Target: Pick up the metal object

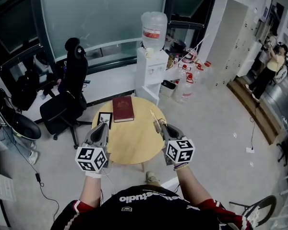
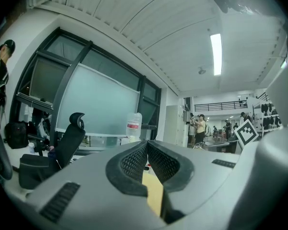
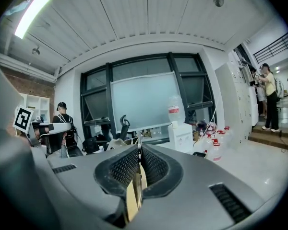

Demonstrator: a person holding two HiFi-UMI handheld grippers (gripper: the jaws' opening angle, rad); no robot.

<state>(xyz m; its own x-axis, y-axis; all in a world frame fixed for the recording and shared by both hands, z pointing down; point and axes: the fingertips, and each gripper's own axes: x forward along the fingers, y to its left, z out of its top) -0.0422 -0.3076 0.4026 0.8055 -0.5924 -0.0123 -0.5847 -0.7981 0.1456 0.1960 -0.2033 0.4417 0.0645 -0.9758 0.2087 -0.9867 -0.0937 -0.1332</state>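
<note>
A thin flat metal object (image 1: 154,116) sticks out forward from my right gripper (image 1: 159,125), whose jaws are shut on it above the right side of the round wooden table (image 1: 134,145). In the right gripper view the metal strip (image 3: 139,140) stands edge-on between the ribbed pads, and the right gripper (image 3: 139,153) is lifted off the table and points nearly level. My left gripper (image 1: 104,125) hovers over the table's left edge. Seen from its own camera, the left gripper (image 2: 147,146) is shut with nothing between its pads.
A red book (image 1: 123,109) and a small black-framed picture (image 1: 104,118) lie on the far part of the table. A black office chair (image 1: 67,97) stands to the left, a water dispenser (image 1: 151,63) behind, with bottles (image 1: 188,83) on the floor. People stand far right.
</note>
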